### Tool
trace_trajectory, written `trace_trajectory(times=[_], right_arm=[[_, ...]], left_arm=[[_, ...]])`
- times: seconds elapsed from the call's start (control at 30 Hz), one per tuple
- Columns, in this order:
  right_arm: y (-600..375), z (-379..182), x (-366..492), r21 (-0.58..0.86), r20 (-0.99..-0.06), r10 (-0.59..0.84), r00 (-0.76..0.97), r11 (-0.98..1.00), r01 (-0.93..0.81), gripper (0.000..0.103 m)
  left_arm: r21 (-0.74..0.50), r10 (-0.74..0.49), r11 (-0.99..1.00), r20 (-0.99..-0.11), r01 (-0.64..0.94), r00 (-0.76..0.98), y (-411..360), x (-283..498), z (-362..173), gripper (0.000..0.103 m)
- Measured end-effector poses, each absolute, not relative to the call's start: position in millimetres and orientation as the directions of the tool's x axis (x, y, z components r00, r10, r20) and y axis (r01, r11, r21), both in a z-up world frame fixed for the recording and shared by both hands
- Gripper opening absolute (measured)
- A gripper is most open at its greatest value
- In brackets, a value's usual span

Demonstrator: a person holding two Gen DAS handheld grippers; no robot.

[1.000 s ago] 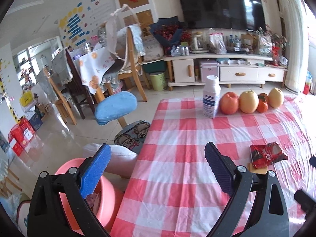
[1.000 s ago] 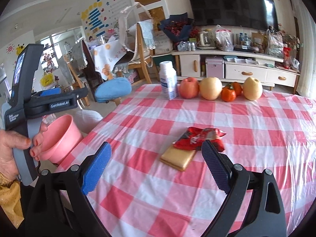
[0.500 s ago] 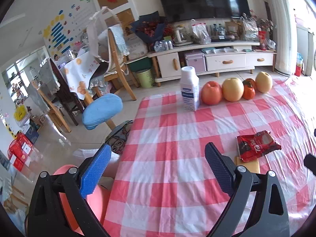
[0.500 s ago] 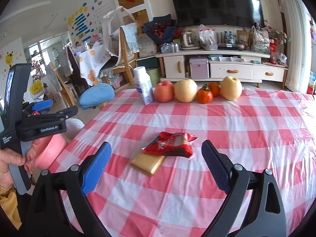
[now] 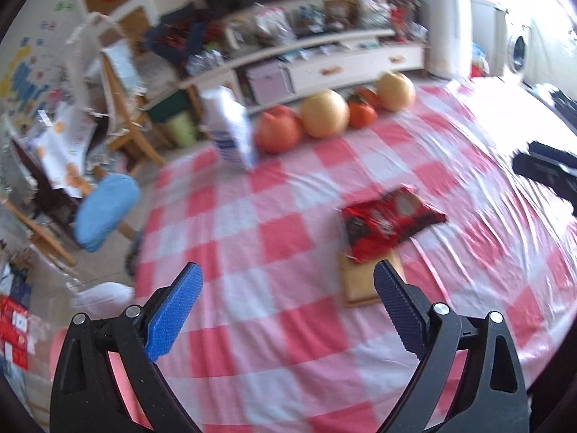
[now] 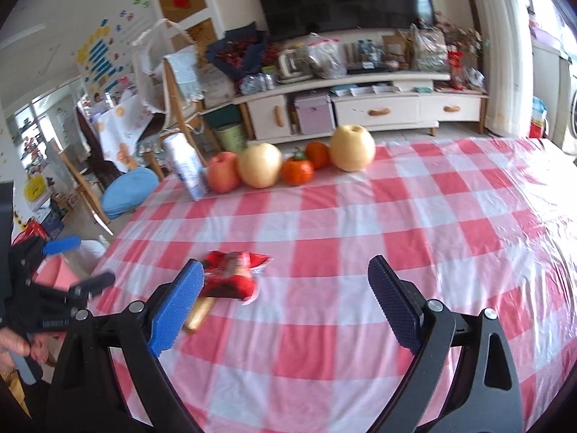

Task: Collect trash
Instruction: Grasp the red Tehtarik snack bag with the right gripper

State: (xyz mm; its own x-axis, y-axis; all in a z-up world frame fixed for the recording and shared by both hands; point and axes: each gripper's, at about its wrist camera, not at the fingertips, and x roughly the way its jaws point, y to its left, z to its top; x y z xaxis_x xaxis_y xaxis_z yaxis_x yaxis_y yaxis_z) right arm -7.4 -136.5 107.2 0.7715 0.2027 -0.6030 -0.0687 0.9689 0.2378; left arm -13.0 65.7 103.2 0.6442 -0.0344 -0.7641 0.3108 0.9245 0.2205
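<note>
A crumpled red snack wrapper lies on the red-and-white checked tablecloth, half over a flat tan card. My left gripper is open above the cloth, the card's near end just inside its right finger. In the right wrist view the wrapper and tan card lie just beyond the left finger of my open right gripper. Nothing sits between either pair of fingers. A pink bin shows off the table's left edge, behind the other gripper.
A white bottle, an apple, two pears and two orange fruits line the table's far edge. Beyond are a blue-cushioned chair, a green bin and a TV cabinet.
The left gripper has swung right over the table, bringing the wrapper and card close to its right finger; its view is blurred. The right gripper has shifted right, so the wrapper now lies by its left finger.
</note>
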Motion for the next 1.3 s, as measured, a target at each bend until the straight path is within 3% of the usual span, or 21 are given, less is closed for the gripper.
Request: trace_trajectory(times=[0.23, 0.77, 1.03, 1.13, 1.3], right_arm=[[-147.8, 86.8, 13.9, 0.276, -0.652, 0.234, 0.722, 0.959, -0.062, 0.093], [-104.5, 52.0, 55.3, 0.373, -0.696, 0.423, 0.581, 0.904, -0.211, 0.093], [-93.6, 37.8, 70.9, 0.407, -0.703, 0.456, 0.546, 0.887, -0.217, 0.075], [-88.6, 34.5, 75.2, 0.408, -0.702, 0.463, 0.541, 0.884, -0.228, 0.070], [-85.0, 29.4, 81.0, 0.437, -0.690, 0.496, 0.528, 0.866, -0.243, 0.061]], left_arm=[[0.170, -0.086, 0.892, -0.846, 0.420, 0.526, 21.8, -1.6, 62.9, 0.095], [0.076, -0.066, 0.947, -0.905, 0.313, 0.421, 28.3, 32.0, 25.4, 0.095], [0.063, -0.077, 0.948, -0.907, 0.312, 0.415, 23.2, 38.2, 19.3, 0.094], [0.035, -0.102, 0.950, -0.905, 0.310, 0.412, 23.8, 41.3, 19.7, 0.084], [-0.002, -0.126, 0.956, -0.906, 0.294, 0.403, 25.7, 43.7, 20.6, 0.077]])
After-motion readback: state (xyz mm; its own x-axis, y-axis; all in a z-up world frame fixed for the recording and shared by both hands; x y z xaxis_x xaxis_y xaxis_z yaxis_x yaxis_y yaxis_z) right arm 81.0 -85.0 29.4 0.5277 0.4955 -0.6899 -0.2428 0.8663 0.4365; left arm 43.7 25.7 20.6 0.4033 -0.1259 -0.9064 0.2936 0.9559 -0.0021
